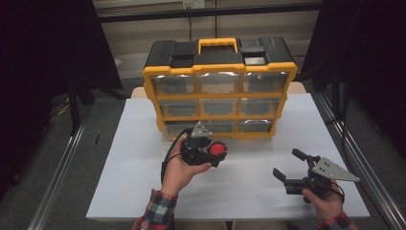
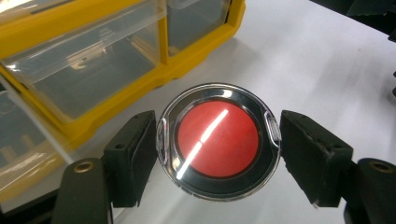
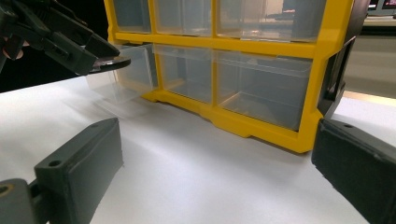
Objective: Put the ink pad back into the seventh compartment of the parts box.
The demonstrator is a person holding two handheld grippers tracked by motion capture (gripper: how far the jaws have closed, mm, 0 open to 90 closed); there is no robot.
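Red round case (image 2: 218,141) is pinched edge-on by the left gripper (image 2: 218,154), centre frame, near the yellow organizer's (image 1: 219,100) bottom-left drawer (image 3: 122,74). Right gripper (image 1: 287,165) idles, jaws apart. Guessing drop-in's next, so lift and line up.

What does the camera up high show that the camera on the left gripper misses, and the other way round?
High view alone: the whole yellow drawer cabinet with its black top and handle, the person's two hands, and the right gripper with fingers apart over the white table. Left gripper view alone: a close look at the red disc in its clear round case, sitting between the two fingers. Both share the disc, the left gripper, the cabinet's clear lower drawers and the table.
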